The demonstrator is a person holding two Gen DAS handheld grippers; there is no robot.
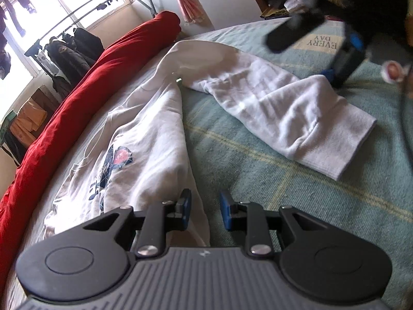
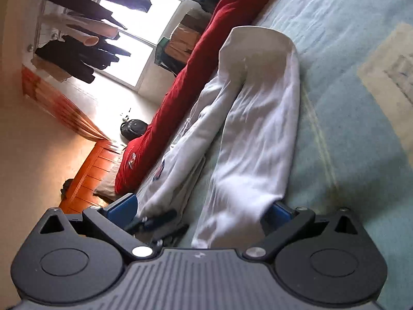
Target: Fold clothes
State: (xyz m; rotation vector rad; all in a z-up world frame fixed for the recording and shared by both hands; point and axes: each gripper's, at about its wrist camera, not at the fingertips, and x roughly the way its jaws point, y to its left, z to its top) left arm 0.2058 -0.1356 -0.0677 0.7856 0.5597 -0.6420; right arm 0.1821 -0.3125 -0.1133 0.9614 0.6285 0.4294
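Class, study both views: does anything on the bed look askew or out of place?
Yes. The white printed sweatshirt lies rumpled on the green checked bedspread, and its white sleeve is flung out sideways, not folded in. Nothing looks spilled or damaged.

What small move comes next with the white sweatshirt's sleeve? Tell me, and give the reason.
Probably close the right gripper on the sleeve near its cuff, then carry it over the sweatshirt body. The sleeve lies stretched across the green bedspread, its cloth already between the open jaws.
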